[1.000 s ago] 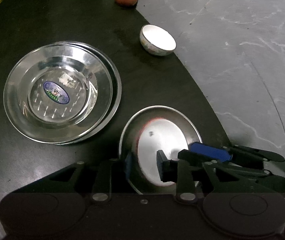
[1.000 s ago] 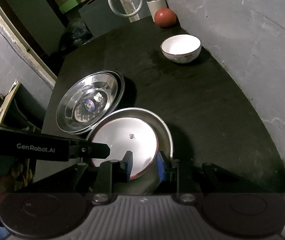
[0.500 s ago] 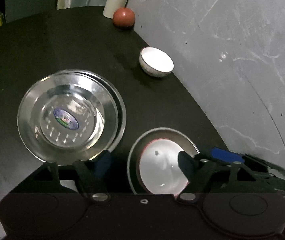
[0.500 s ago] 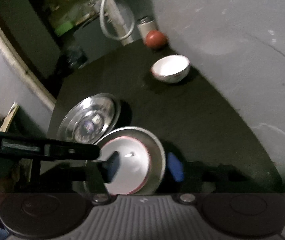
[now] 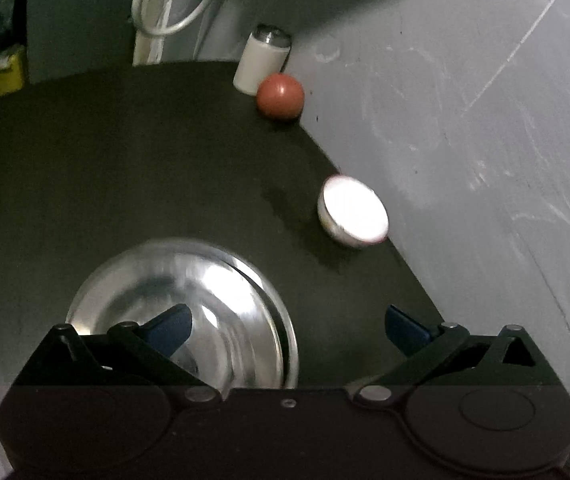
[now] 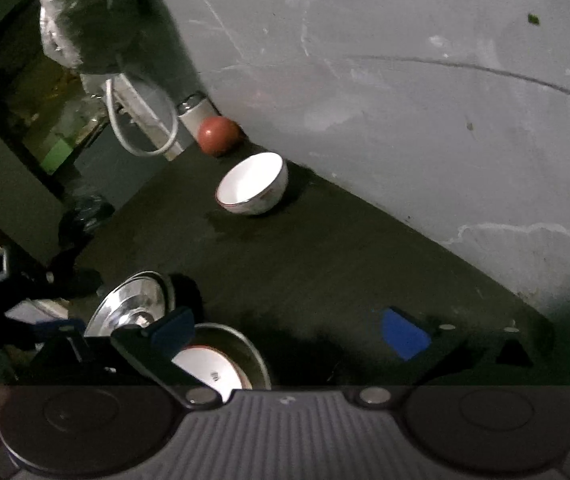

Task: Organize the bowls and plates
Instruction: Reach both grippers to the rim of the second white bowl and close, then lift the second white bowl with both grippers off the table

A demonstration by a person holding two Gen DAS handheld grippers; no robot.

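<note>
Both jaws are opening wide with nothing between them: the left gripper above the shiny metal plates at the bottom left, the right gripper beside the white plate in its metal dish. One white bowl sits mid-frame on the dark table, near the red ball.
</note>
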